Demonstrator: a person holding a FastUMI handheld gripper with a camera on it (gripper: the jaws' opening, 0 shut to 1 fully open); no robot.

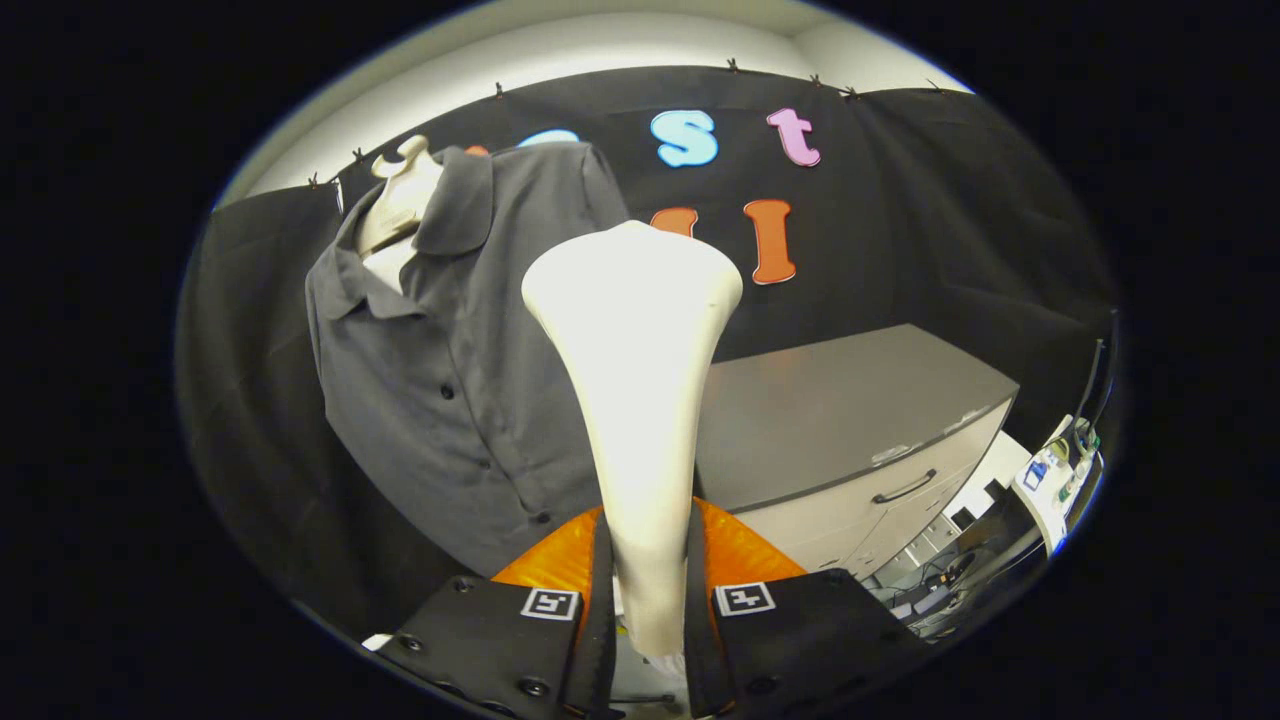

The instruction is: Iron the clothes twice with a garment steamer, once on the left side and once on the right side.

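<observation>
Gripper view: the shirt (470, 370) hangs buttoned on a dummy (400, 195) at ten o'clock from the fingers, beyond them and apart from the tool. A cabinet (850, 420) with a drawer handle sits at two o'clock, some cabled gear past it on the floor. The steamer (635, 400) stands straight up at twelve o'clock, its narrow handle pinched between both fingers of the gripper (648, 600) and its wide head reaching above the shirt's chest line (the head looks clear of the cloth, though depth is hard to read here).

Neither side looks pressed yet, by my judgement. The risk ahead: the handle tapers and is smooth, so dragging the head across fabric could twist it in the pinch, or the head could snag the collar or buttons and tug the shirt askew.
</observation>
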